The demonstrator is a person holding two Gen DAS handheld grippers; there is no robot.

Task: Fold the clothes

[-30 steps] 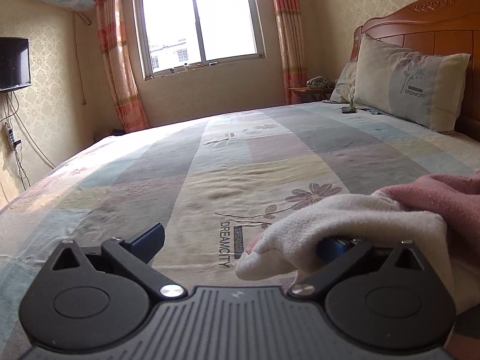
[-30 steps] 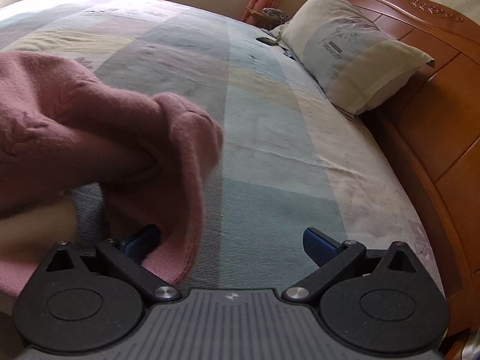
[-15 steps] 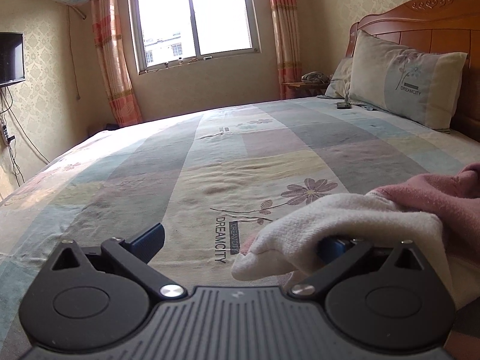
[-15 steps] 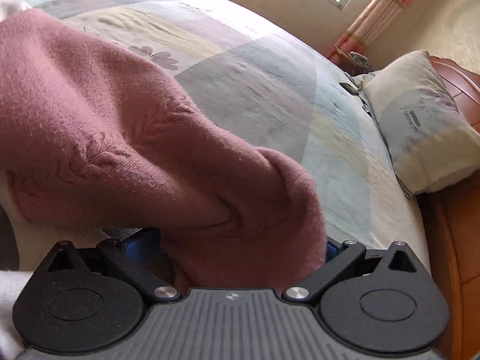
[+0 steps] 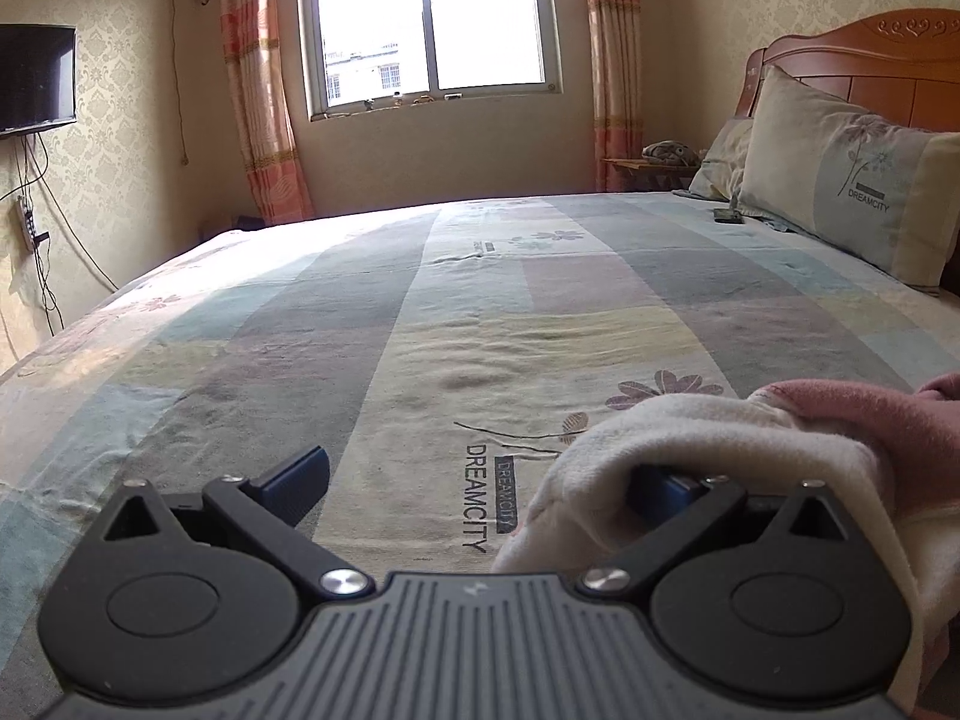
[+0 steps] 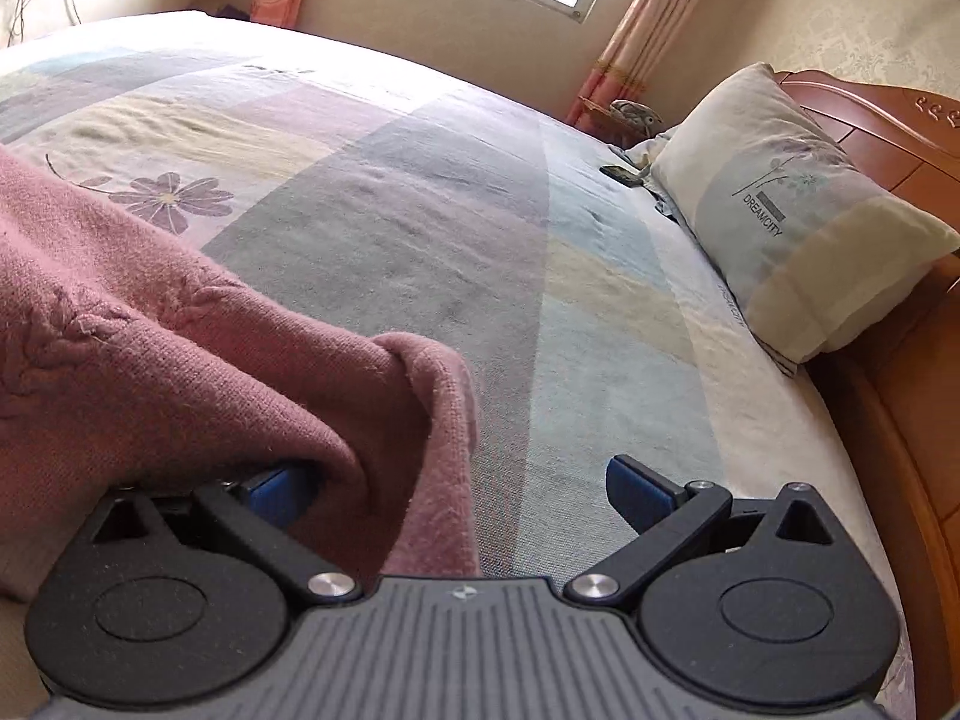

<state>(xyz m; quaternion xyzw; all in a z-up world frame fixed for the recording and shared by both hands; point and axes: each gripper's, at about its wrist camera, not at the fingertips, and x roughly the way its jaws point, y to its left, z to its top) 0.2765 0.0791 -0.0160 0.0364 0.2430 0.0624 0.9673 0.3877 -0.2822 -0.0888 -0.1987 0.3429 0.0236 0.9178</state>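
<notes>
Clothes are the matter here: a pink knitted garment (image 6: 150, 348) with a cream cloth (image 5: 690, 438) bunched against it, both on the patchwork bedspread (image 5: 480, 312) near the side where the grippers are.

From the left gripper (image 5: 480, 486) outward, its jaws stand wide apart. The cream cloth drapes over the right finger only; the left finger (image 5: 297, 474) is bare, with bedspread showing between the two. So the fabric lies to this gripper's right and runs further right into the pink knit.

From the right gripper (image 6: 456, 486) outward, the jaws are likewise spread and pinch nothing. The pink garment covers the left finger, a rolled edge (image 6: 444, 396) hangs into the gap, and the right finger (image 6: 636, 486) is clear.

The pile therefore sits between the two tools, its long axis running across from one to the other. Each gripper touches its own end, neither nearer than the other. Whether the bundle is partly folded or merely heaped cannot be told. A pillow (image 6: 792, 210) lies well away at the headboard.
</notes>
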